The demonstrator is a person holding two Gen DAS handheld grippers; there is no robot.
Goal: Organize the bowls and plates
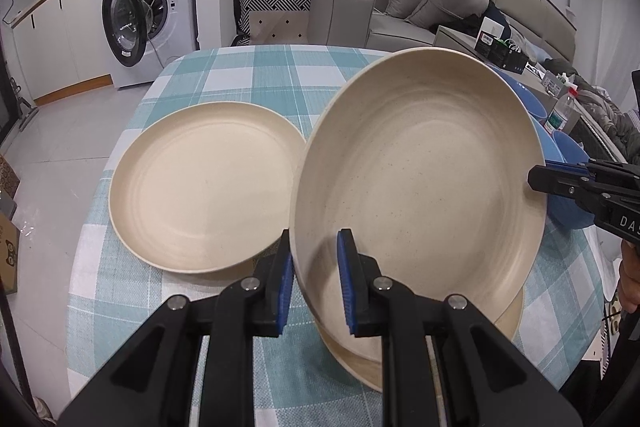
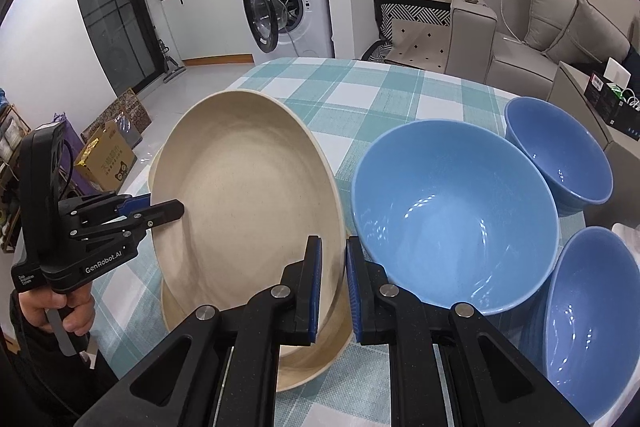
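- Left wrist view: the left gripper (image 1: 316,279) pointed steeply down over the checked tablecloth (image 1: 256,75), its jaws clamped on the near rim of a cream plate (image 1: 420,179) held tilted above a lower plate (image 1: 352,359), most of which it hid.
- A third plate (image 1: 204,187) lay flat just to the left; blue bowls peeked out behind the lifted plate's right edge.
- Right wrist view: the right gripper (image 2: 334,287) gripped the same plate's opposite rim, jaws closed on it.
- A hand (image 2: 60,307) held the other gripper's handle at the frame's left.
- The big bowl (image 2: 452,211) sat just right of the plate, with two smaller bowls (image 2: 560,151) (image 2: 592,311) farther right, one cut off.
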